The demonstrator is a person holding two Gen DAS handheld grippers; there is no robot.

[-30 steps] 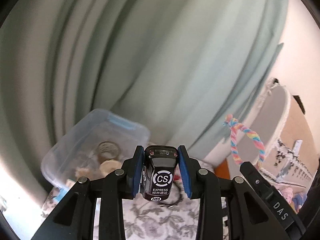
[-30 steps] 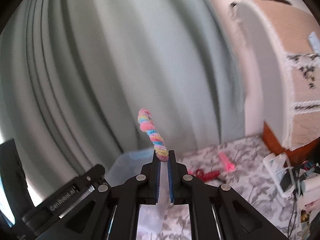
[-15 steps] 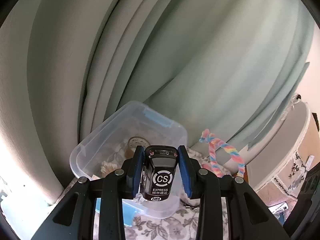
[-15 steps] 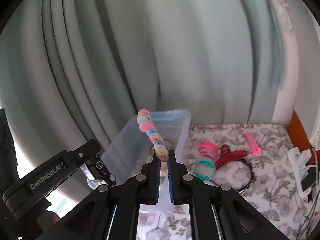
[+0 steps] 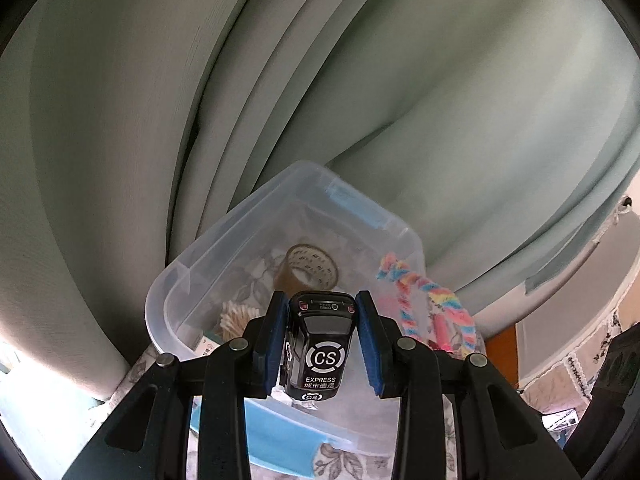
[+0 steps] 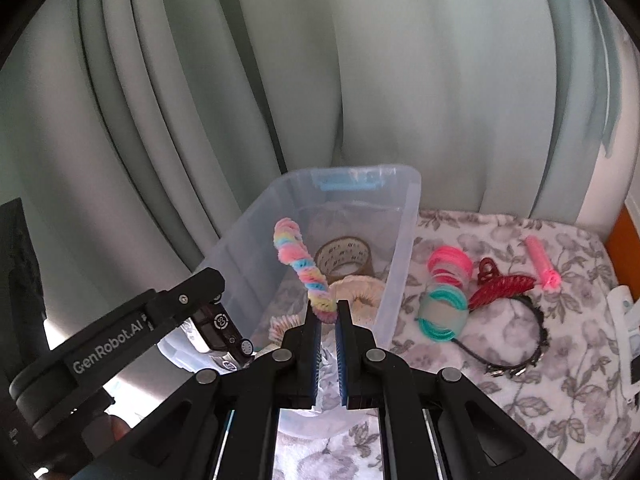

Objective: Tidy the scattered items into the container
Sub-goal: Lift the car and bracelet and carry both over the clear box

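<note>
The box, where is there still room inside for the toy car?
Inside the clear box, bare floor shows along the far wall, behind the tape roll. The near end is crowded: cream scrunchie, cotton swabs. The toy car sits in the left gripper.

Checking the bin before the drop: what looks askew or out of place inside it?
Little: in the clear plastic bin, the brown tape roll sits tilted on its edge rather than flat. Nothing looks spilled or damaged.

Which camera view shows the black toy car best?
The left wrist view: the black toy car sits centred between the left gripper pads, its roof print readable. The right wrist view shows only its side, partly hidden behind that gripper's arm.
</note>
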